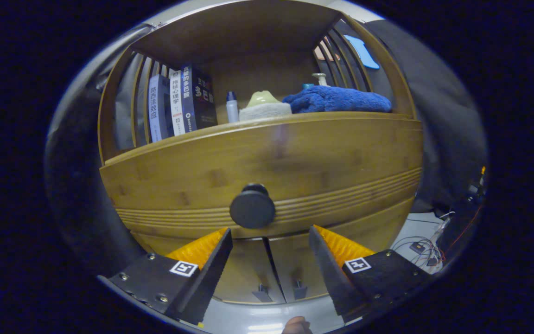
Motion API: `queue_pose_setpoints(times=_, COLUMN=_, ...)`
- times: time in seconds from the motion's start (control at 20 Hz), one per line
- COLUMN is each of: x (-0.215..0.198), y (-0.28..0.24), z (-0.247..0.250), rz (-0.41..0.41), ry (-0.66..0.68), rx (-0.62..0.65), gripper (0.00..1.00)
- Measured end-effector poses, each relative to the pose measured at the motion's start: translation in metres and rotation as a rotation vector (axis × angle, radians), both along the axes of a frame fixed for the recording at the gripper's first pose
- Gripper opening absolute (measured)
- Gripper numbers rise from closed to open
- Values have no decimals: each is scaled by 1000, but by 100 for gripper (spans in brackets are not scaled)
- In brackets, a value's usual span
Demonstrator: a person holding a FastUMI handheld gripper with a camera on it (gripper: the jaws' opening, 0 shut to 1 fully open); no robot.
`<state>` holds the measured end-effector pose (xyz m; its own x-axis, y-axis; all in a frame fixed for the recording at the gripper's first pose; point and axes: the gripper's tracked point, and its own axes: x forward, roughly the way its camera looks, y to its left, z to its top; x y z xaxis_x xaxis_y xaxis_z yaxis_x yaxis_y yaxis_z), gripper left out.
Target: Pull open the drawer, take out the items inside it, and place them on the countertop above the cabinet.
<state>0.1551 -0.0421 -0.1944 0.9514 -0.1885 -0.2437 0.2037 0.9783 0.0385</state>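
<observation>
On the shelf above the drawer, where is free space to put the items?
The countertop is crowded: books, small bottle, pale cloth roll and blue towel line it. Only narrow gaps between them look free. The open gripper sits just short of the drawer knob.

A staged home corner inside a recording booth: a bamboo cabinet with books, a folded blue towel and a small bottle on its countertop (loose cables trail across the floor).

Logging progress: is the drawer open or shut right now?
Shut: the drawer front sits flush under the countertop, and its knob lies just ahead of the open gripper, untouched by the fingers.
</observation>
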Motion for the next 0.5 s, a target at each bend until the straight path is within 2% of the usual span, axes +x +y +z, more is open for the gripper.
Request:
queue_pose_setpoints(times=0.25, x=-39, y=-5, z=17, rz=-4, ry=15, rx=-73, gripper=99)
queue_pose_setpoints(times=0.35, x=-53, y=2, z=40, rz=20, ry=0, rx=-79, gripper=99)
queue_pose_setpoints(times=0.5, x=-69, y=14, z=102, rz=57, ry=-64, rx=-86, gripper=99)
